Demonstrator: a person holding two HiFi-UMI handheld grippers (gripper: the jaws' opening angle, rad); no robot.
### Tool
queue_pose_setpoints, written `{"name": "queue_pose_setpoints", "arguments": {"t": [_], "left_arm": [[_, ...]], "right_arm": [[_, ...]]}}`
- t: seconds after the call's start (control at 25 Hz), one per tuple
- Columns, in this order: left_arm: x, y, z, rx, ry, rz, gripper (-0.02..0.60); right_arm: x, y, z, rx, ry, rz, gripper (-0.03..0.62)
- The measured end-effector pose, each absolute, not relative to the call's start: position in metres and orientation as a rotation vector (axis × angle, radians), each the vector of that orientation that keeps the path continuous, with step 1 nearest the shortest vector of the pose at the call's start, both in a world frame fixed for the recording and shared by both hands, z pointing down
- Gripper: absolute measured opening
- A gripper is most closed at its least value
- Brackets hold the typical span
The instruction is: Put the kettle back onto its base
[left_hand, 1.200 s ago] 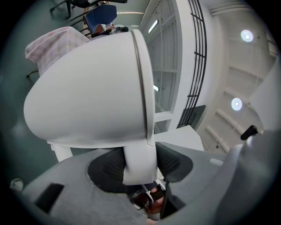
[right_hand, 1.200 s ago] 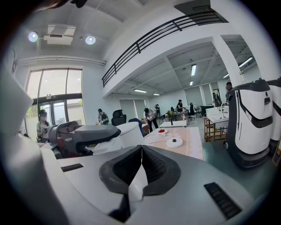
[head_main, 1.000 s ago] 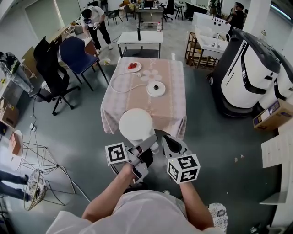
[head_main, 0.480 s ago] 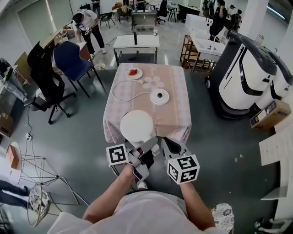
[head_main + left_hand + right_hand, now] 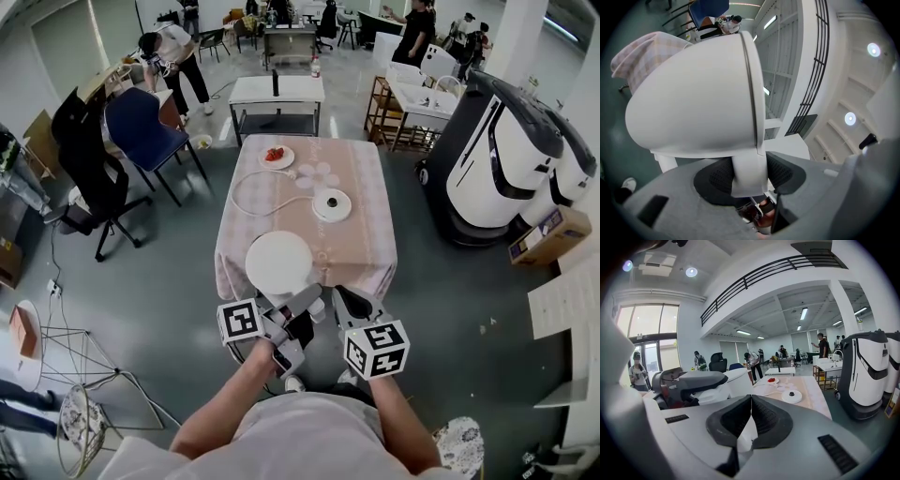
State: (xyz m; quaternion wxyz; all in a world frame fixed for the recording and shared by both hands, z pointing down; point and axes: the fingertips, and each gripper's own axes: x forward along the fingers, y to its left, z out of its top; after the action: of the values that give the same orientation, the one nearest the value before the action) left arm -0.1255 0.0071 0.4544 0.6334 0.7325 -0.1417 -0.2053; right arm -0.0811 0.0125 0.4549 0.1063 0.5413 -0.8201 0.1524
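The white kettle [image 5: 278, 263] hangs in front of the person, above the near edge of the table [image 5: 361, 253]. My left gripper [image 5: 302, 306] is shut on its handle [image 5: 749, 172], which stands between the dark pads. In the left gripper view the kettle body [image 5: 693, 93] fills the frame. My right gripper [image 5: 343, 302] is beside it on the right, shut and empty, its jaws meeting [image 5: 751, 401]. The round white base [image 5: 331, 204] with a black centre lies mid-table; its white cord [image 5: 246, 192] loops off to the left. The base [image 5: 792, 396] also shows ahead in the right gripper view.
A plate with red food [image 5: 275, 155] sits at the table's far end. A blue chair [image 5: 145, 131] and a black chair [image 5: 84, 159] stand to the left, a large white machine [image 5: 506, 159] to the right. People stand at the back of the room.
Both grippers and the held kettle have come closer to the table; the kettle now overlaps its near edge. The grip on the handle is unchanged.
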Motion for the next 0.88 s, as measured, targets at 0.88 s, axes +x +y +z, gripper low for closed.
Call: {"name": "queue_pose_setpoints", "arguments": {"t": [0.88], "left_arm": [[-0.065,-0.091,0.47,1.65,-0.417,-0.498,0.199]], "right_arm": [[-0.021,-0.097,0.468,1.491,-2.521,0.449,0.005]]}}
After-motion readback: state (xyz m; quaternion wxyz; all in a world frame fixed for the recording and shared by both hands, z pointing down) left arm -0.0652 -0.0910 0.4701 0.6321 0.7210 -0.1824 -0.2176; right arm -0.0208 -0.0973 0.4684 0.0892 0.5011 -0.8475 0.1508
